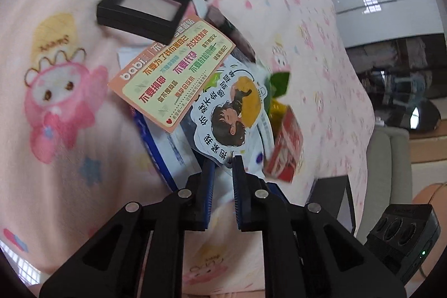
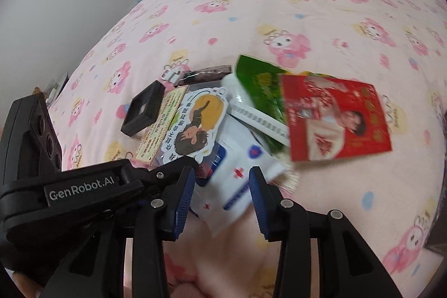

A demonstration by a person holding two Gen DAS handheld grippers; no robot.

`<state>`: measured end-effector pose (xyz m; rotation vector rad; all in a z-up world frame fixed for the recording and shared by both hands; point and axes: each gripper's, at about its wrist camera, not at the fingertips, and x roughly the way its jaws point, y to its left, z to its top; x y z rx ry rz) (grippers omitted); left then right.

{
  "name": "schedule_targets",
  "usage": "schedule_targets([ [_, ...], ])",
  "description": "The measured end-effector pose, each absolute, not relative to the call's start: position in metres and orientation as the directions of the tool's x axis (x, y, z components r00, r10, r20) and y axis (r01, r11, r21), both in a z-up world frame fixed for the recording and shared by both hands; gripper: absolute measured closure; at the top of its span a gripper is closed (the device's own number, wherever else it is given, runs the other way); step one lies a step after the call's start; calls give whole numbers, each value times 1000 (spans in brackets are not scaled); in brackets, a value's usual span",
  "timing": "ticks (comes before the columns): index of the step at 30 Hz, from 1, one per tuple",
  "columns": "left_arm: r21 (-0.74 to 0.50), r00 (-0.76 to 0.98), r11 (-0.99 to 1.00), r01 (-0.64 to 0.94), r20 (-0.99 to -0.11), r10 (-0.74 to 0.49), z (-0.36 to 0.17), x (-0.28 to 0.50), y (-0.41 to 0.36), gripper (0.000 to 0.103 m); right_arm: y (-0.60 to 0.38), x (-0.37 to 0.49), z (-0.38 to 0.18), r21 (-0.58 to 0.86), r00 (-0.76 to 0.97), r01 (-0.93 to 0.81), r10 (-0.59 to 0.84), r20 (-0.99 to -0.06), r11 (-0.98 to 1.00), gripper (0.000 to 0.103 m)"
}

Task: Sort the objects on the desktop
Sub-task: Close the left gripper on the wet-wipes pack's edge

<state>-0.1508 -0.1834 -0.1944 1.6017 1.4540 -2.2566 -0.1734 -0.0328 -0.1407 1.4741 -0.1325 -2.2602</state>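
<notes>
**Tongs at the pile: sticker pinched, pouch straddled**

Left gripper is clenched on the die-cut cartoon sticker at its near edge; right gripper is parted, the white pouch lying loose between its jaws; the pile is heaped on the pink blanket, black frame box alongside; sorting is judged barely begun; next the sticker needs lifting clear without dragging the card.

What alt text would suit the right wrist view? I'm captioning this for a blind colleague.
The right gripper stands open around the corner of a white packet with red crosses, at the near edge of a pile on a pink cartoon-print blanket. The pile holds a red packet, a green packet, a cartoon sticker and a black square box.
</notes>
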Motion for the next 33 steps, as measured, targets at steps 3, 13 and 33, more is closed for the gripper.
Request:
schedule_targets([
  [3,-719,-522,-474,508,-695,495,-196,-142,-199,65,-20,-172,-140,347,-330,278,-429,-841,-896,67],
  [13,-663,-561,-310,681,-745,360,-220,-132,-246,60,-42,-195,-155,379,-290,283,-455,-842,-881,66],
  [33,-731,-492,-457,507,-681,543,-207,-153,-197,96,10,-164,-128,350,-400,285,-443,-802,-892,99],
])
